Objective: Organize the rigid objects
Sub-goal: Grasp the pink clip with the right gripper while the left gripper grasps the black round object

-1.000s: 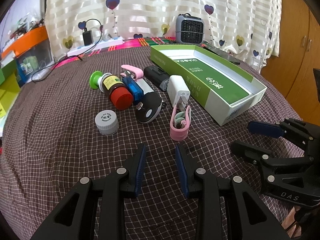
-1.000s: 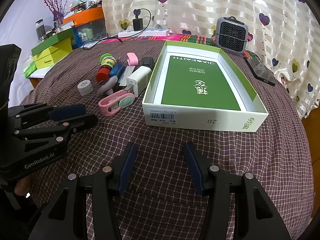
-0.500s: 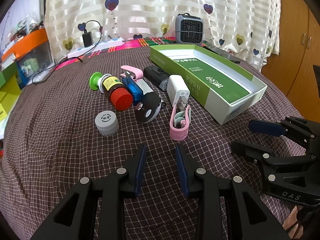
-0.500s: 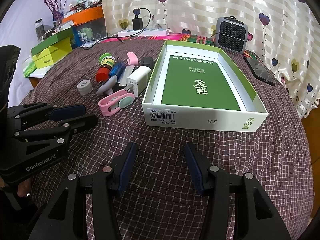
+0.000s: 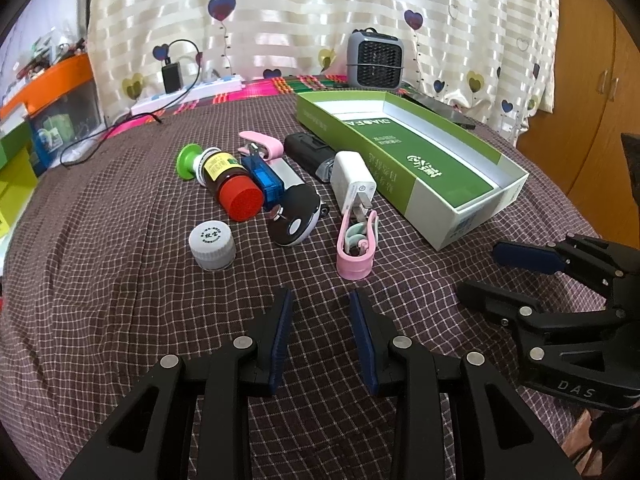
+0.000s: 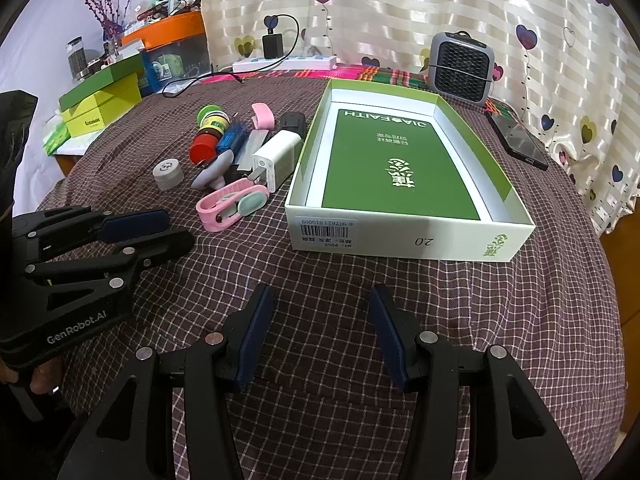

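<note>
A cluster of small objects lies on the checked cloth left of an open green-and-white box point(image 5: 472, 196) point(image 6: 404, 236). Among them are a red-capped brown bottle point(image 5: 232, 184) point(image 6: 204, 146), a white bottle cap point(image 5: 212, 242) point(image 6: 168, 174), a white charger point(image 5: 354, 184) point(image 6: 278, 158), a pink clip point(image 5: 356, 246) point(image 6: 230, 206), a blue case point(image 5: 262, 176) and a black-and-white gadget point(image 5: 294, 216). My left gripper point(image 5: 320, 300) point(image 6: 164, 228) is open over bare cloth, short of the pink clip. My right gripper point(image 6: 320, 300) point(image 5: 480, 270) is open too, in front of the box's near wall.
Behind the box stand a grey fan heater point(image 5: 374, 60) point(image 6: 460, 68) and a dark phone point(image 6: 518, 142). A power strip with a black adapter point(image 5: 188, 88) lies at the back. Green and orange boxes point(image 6: 100, 104) are stacked at the left edge. A wooden cabinet point(image 5: 592, 92) stands at right.
</note>
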Available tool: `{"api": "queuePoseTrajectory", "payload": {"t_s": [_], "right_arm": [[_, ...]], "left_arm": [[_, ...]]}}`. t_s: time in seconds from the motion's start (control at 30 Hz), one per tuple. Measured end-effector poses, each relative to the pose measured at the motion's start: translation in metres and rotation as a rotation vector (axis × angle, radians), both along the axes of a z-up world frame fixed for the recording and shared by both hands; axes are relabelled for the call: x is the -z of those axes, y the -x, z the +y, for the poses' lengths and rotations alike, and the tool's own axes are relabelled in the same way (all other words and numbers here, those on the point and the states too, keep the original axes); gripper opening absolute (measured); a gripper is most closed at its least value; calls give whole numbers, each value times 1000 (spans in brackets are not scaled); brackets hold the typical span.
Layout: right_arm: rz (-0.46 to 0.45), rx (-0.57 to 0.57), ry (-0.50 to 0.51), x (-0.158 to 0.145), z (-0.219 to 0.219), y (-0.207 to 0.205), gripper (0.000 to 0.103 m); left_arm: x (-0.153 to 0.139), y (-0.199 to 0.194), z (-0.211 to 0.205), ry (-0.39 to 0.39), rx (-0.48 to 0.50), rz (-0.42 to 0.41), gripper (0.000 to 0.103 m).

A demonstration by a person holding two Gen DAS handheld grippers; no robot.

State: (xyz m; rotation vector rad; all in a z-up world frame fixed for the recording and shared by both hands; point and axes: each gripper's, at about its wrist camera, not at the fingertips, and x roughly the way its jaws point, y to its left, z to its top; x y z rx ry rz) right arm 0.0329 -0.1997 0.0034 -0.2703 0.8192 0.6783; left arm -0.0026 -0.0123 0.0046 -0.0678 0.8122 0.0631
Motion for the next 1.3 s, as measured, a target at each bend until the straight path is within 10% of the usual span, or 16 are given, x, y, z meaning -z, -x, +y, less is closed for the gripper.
{"api": "queuePoseTrajectory", "payload": {"t_s": [1.3], "right_arm": [[144, -47, -148, -11, 76, -12, 52]], "left_arm": [[-21, 8, 67, 150, -45, -137, 29]]}}
